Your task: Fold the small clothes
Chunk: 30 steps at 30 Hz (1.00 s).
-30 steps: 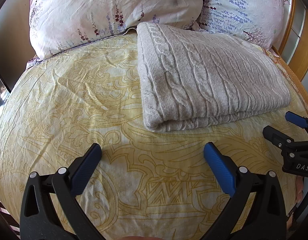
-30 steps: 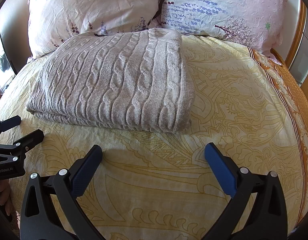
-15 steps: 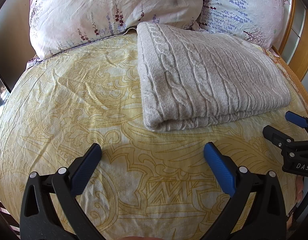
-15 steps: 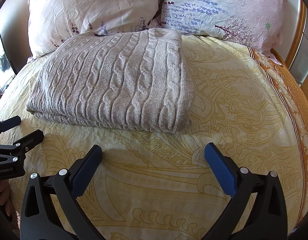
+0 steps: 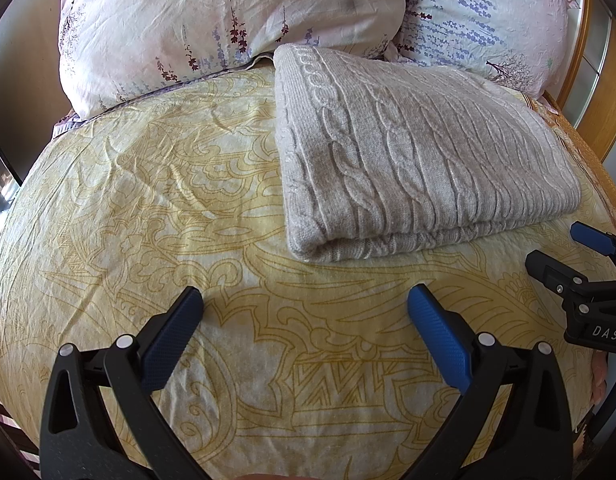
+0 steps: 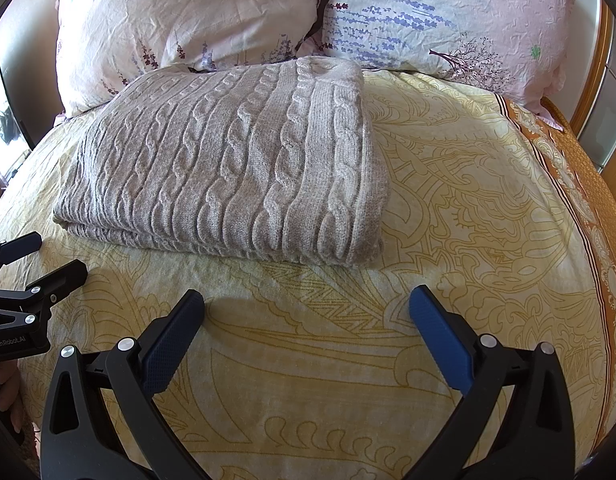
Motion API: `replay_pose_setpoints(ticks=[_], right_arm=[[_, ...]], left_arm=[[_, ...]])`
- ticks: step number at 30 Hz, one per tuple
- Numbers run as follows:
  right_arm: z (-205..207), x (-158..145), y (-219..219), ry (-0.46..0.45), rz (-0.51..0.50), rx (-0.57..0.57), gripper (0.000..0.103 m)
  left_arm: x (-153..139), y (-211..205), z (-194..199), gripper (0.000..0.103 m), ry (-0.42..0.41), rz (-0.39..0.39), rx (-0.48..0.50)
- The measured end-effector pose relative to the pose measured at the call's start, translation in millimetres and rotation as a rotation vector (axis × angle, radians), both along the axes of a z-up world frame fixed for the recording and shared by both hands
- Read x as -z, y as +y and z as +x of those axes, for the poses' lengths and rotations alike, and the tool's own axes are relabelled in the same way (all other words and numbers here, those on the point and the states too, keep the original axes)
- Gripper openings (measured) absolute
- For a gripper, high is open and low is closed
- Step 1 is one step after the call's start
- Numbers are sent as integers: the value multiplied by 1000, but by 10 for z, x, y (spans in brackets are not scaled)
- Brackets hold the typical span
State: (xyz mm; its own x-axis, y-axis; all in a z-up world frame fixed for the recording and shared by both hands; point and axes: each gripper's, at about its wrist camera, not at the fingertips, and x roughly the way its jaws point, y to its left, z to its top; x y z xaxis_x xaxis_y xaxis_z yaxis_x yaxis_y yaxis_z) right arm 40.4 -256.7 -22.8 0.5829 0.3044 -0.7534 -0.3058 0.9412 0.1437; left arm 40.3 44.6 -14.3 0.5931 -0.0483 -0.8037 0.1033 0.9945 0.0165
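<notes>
Beige cable-knit sweater (image 5: 420, 160), folded into a thick rectangle, lying on the yellow patterned bedspread (image 5: 147, 208) just in front of two floral pillows (image 6: 195, 20). Folded edge rounded and turned toward the grippers, layers stacked one on another, no sleeve or hem hanging loose as far as either view shows. Far edge touching or nearly touching the pillows; cannot tell which.

Left gripper (image 5: 303, 300) released, blue pads wide apart, hovering over bare bedspread just short of the sweater's near left corner. Right gripper (image 6: 305, 300) likewise spread, empty, poised before the near right corner (image 6: 364, 248). Nothing between either pair of jaws. Each tool visible at the edge of the other's view, both apart from the knit.

Judged by how the garment lies: folding of this piece apparently finished, or one last halving left. Step in hand probably a pause between release and whatever follows.

For one more fold: pinch both near corners through all layers, lift together, carry toward the pillows, lay down evenly. Thick knit likely to spring back and slide layer over layer, so a deep bite needed rather than a fingertip nip. Otherwise: withdraw and set the stack aside, keeping it level to avoid spilling the fold.
</notes>
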Motion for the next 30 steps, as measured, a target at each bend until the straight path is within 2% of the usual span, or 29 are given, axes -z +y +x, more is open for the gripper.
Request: replay_pose_setpoints(ticks=[30], right_arm=[[0, 4, 2, -1, 0, 0, 102]], left_arm=[[1, -5, -24, 101, 14, 3, 9]])
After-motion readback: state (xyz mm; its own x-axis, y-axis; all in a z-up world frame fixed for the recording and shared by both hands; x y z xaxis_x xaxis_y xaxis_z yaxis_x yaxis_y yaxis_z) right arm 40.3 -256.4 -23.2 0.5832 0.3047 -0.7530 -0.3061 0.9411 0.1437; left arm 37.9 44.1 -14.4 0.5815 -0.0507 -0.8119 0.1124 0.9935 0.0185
